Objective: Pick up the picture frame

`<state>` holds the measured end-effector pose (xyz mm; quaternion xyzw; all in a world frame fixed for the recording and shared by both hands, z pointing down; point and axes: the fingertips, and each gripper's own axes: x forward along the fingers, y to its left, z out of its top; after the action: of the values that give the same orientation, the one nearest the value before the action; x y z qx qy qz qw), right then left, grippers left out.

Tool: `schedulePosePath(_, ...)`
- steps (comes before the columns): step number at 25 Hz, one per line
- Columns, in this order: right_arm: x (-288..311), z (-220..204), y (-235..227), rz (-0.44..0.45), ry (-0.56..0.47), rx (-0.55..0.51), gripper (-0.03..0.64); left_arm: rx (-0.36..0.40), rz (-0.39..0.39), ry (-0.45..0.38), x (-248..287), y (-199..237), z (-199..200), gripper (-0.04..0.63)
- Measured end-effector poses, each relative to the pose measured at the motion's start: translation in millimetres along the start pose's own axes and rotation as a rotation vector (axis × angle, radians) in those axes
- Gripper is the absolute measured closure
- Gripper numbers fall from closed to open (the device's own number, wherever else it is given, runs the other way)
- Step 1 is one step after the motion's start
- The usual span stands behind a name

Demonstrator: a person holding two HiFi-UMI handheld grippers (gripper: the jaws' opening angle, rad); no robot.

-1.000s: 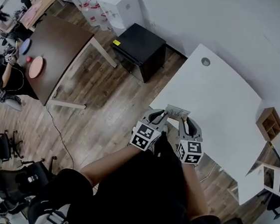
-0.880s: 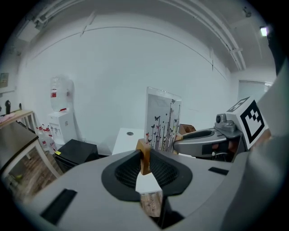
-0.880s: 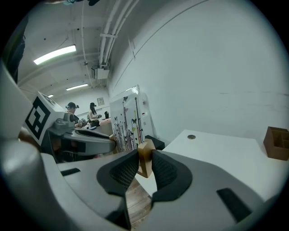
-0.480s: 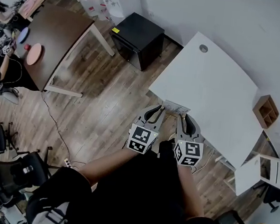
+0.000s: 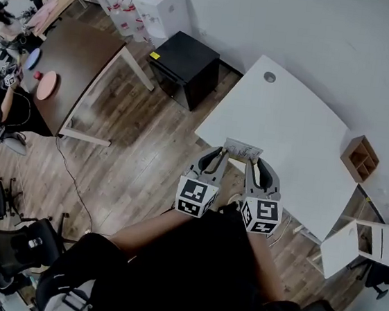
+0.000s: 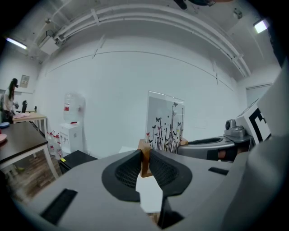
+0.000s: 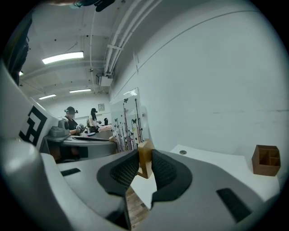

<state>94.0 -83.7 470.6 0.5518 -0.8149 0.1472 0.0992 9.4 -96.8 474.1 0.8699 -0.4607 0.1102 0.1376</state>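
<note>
Both the left gripper point(image 5: 217, 155) and the right gripper point(image 5: 255, 162), each with a checkered marker cube point(image 5: 197, 195), are clenched on the wooden feet point(image 6: 144, 155) of the picture frame point(image 5: 242, 150). The frame is upright, apparently clear of the white table point(image 5: 289, 120). Its glossy panel shows butterflies on stems, with no legible writing.

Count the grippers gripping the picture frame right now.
2. The left gripper clamps the picture frame's left wooden foot, the right gripper its right wooden foot; both grips show plainly.
</note>
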Motion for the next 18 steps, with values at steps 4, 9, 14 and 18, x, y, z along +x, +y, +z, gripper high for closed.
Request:
schedulePosePath(4,-0.2,14.1,-7.2,-0.033,-0.029,-0.005,0.518,0.026,-0.016,-0.031,7.1,-2.5,14.0,0.532)
schedulePosePath(9,-2.0,20.9,-3.2,-0.061,-0.062,0.010,0.518,0.057,-0.031,-0.054,4.9,1.2,21.3,0.532)
schedulePosePath(14,-4.6,25.2,-2.0,-0.124,-0.077,0.001,0.520,0.070,-0.080,-0.059,7.0,2.0,25.2,0.532)
schedulePosePath(18,-5.8,26.3,-1.3,-0.161,-0.085,-0.005,0.523,0.072,-0.111,-0.059,7.1,0.7,27.2,0.532)
